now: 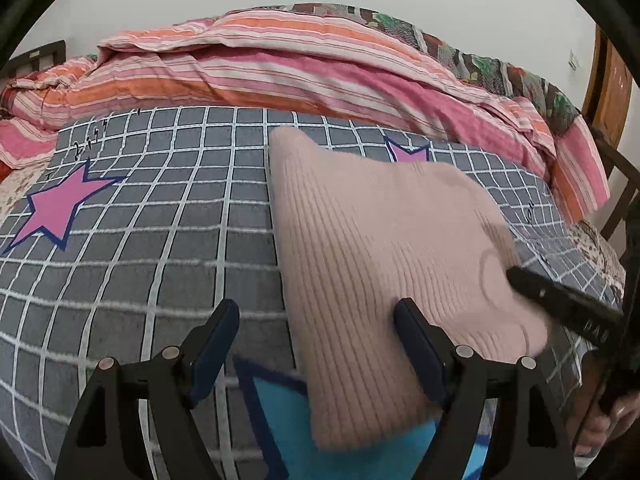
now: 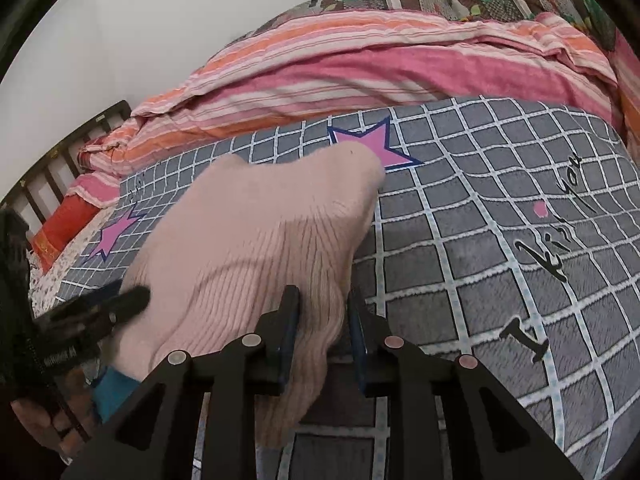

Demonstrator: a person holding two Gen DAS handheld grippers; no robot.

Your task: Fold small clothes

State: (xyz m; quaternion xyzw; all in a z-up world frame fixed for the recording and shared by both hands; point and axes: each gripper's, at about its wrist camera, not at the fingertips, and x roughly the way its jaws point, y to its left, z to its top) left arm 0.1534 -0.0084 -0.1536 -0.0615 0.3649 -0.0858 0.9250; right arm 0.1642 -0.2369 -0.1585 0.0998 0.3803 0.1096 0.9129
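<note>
A pink ribbed knit garment (image 1: 384, 248) lies folded on the grey checked blanket (image 1: 160, 240). My left gripper (image 1: 318, 316) is open; its right finger rests on the garment's near edge and its left finger is over the blanket. My right gripper (image 2: 323, 308) straddles the garment's (image 2: 248, 240) near right edge, its jaws narrowly apart with knit fabric between them. It enters the left wrist view as a dark finger (image 1: 560, 292) at the garment's right corner. The left gripper shows in the right wrist view as a dark finger (image 2: 108, 304) at the garment's left side.
A striped pink and orange quilt (image 1: 280, 68) is heaped along the far side of the bed. The blanket (image 2: 500, 280) carries pink stars (image 1: 56, 208) and black lettering (image 2: 560, 216). A dark slatted bed frame (image 2: 60, 168) stands at the left, a wooden frame (image 1: 608, 92) at the right.
</note>
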